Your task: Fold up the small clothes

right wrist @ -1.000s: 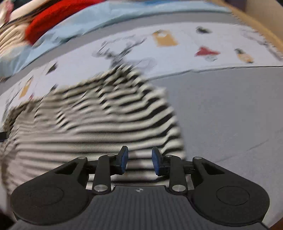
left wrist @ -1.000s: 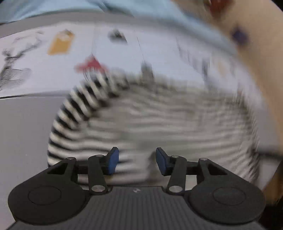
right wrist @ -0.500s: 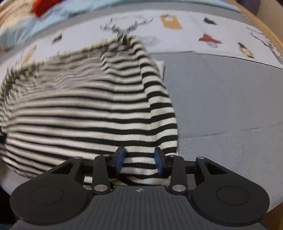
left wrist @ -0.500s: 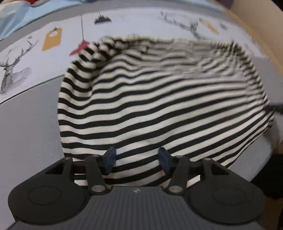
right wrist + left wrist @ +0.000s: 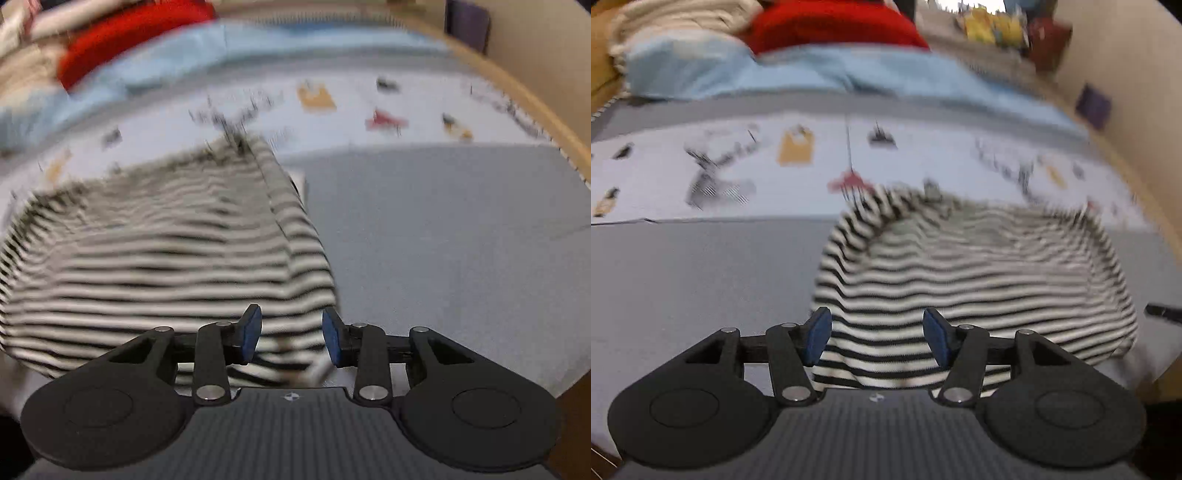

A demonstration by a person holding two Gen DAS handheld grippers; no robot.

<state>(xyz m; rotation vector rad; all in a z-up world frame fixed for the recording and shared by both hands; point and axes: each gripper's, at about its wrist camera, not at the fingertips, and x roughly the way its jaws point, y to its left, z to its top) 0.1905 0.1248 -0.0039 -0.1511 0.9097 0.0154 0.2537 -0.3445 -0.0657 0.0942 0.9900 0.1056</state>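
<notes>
**Striped garment lies loose on the grey bed cover, both grippers parted above its near edge**

Striped garment (image 5: 979, 280), black and white, lies spread on the grey bed cover (image 5: 701, 280), its far edge reaching onto a pale printed sheet (image 5: 738, 173) with small pictures on it. Both views are smeared with motion blur, so the weave and the outline of the far hem are hard to read.

In the left wrist view the left gripper (image 5: 877, 334) hangs over the near left part of the cloth. Its blue pads (image 5: 817, 334) stand fairly wide, with striped fabric showing in the gap between them, and neither pad presses on it.

In the right wrist view the right gripper (image 5: 291, 339) sits over the near right corner of the same garment (image 5: 166, 258). Its pads (image 5: 251, 334) are parted more narrowly, cloth visible below the gap, and they pinch nothing.

Beyond the printed sheet lie a light blue cloth (image 5: 812, 74) and a red one (image 5: 831, 26). A wooden edge (image 5: 517, 92) curves along the right side of the bed.
</notes>
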